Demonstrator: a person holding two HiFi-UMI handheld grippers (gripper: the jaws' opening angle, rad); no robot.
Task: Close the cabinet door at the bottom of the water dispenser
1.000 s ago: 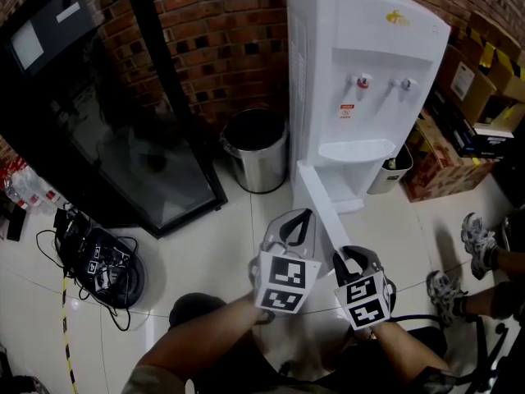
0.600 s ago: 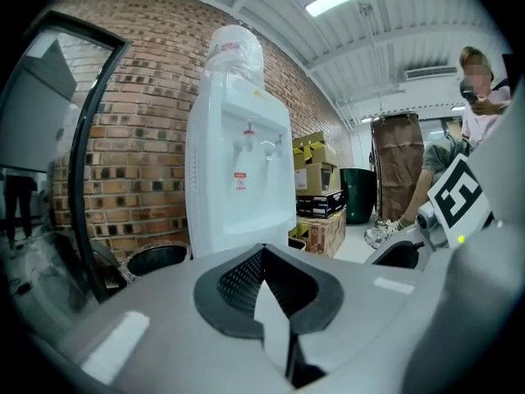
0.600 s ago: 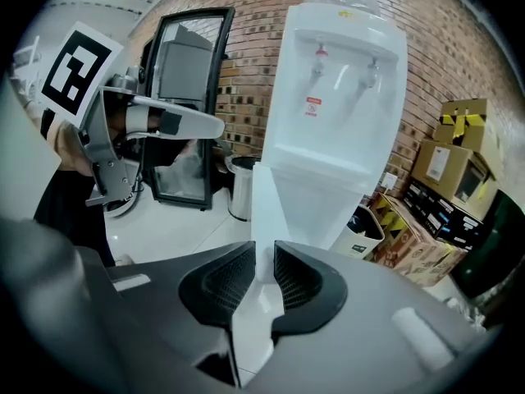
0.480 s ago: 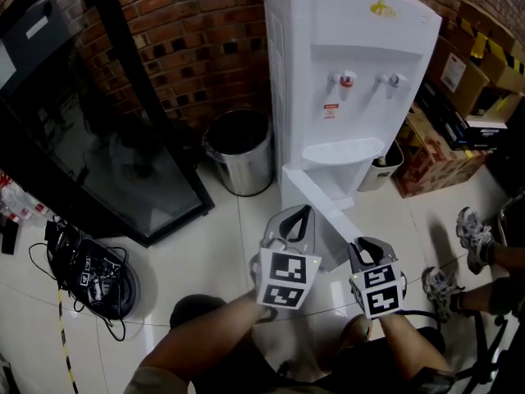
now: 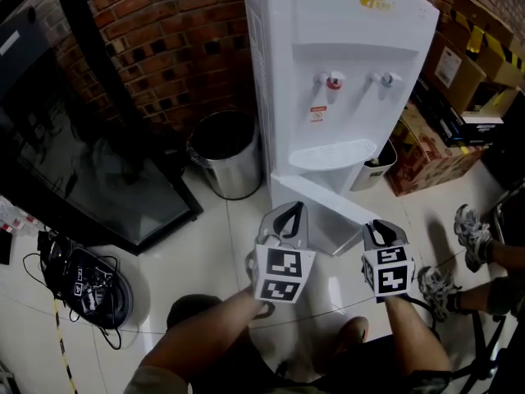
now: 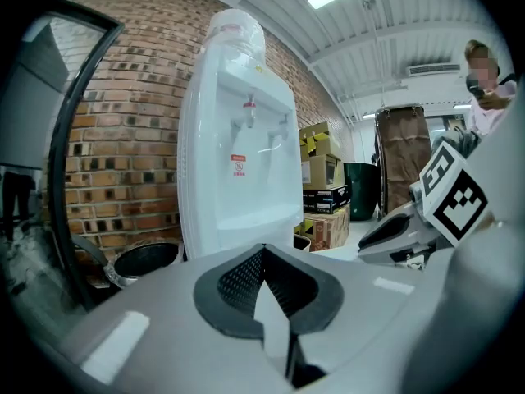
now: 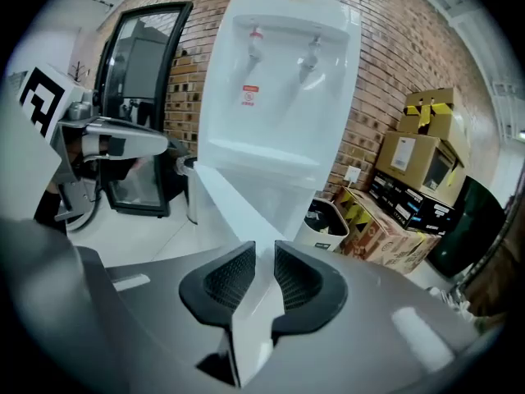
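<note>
A white water dispenser (image 5: 344, 56) stands against the brick wall. Its bottom cabinet door (image 5: 320, 208) is hinged at the left and stands partly open, slanting out toward me. My right gripper (image 5: 376, 226) holds the door's free edge. In the right gripper view the white door panel (image 7: 221, 212) runs down between the pads of the right gripper (image 7: 264, 249), which is shut on it. My left gripper (image 5: 289, 208) hovers just left of the door with nothing in it. In its own view the left gripper (image 6: 262, 251) has its tips together.
A steel waste bin (image 5: 225, 154) stands left of the dispenser, and a black glass-door cabinet (image 5: 82, 138) farther left. Cardboard boxes (image 5: 426, 146) and a small bin (image 5: 373, 171) are at the right. A person's shoes (image 5: 472, 232) are at the right edge. A cabled device (image 5: 82, 286) lies on the floor.
My right gripper has moved to the right with the door edge, and the door has swung toward the dispenser front. The left gripper has shifted a little alongside it.
</note>
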